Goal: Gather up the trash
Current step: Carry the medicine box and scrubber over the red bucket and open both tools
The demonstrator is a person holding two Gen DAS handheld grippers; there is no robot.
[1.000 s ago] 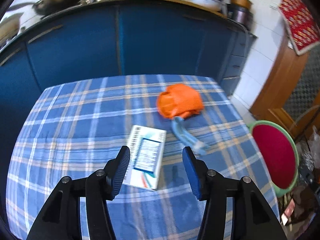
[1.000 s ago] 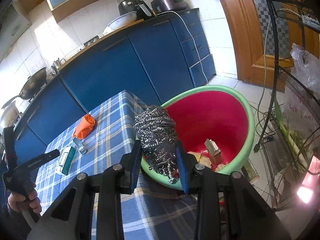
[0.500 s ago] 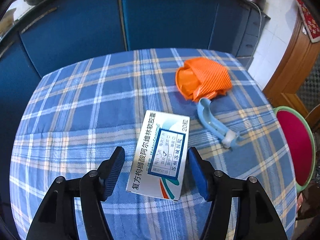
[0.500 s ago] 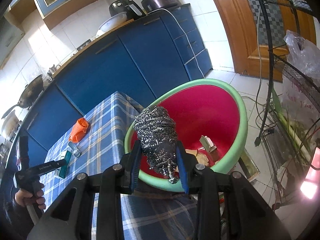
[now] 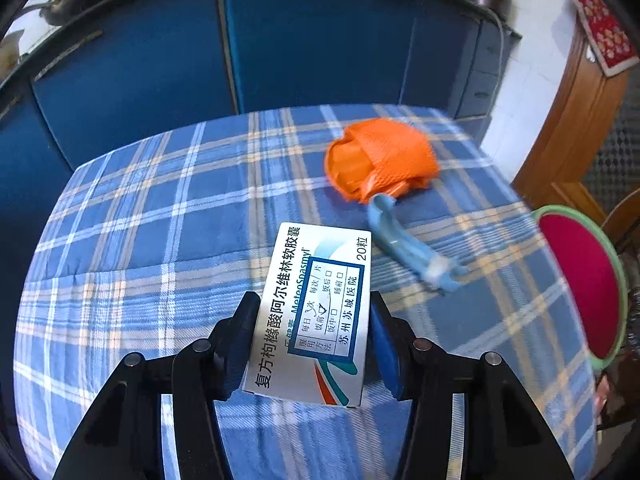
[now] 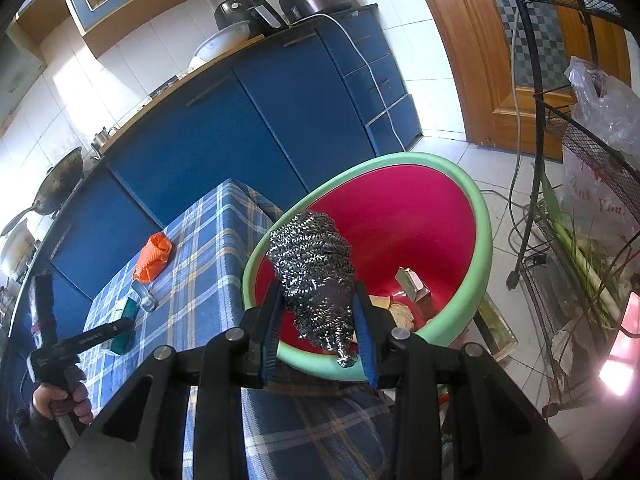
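Note:
A white medicine box lies on the blue plaid tablecloth. My left gripper straddles it, and the closing jaws touch both of its long sides. Beyond it lie an orange mesh bag and a pale blue plastic piece. My right gripper is shut on a steel wool scourer, held just over the near rim of the red bin with the green lip. The bin holds a small carton and scraps. The left gripper shows at the table's far side, in a person's hand.
Blue kitchen cabinets run behind the table, with a wok and appliances on top. The bin stands off the table's right edge. A black wire rack with a plastic bag, floor cables and a wooden door lie right of the bin.
My left gripper came down and forward over the medicine box; its jaws widened, then narrowed onto the box's sides. The right gripper kept the scourer over the bin's rim.

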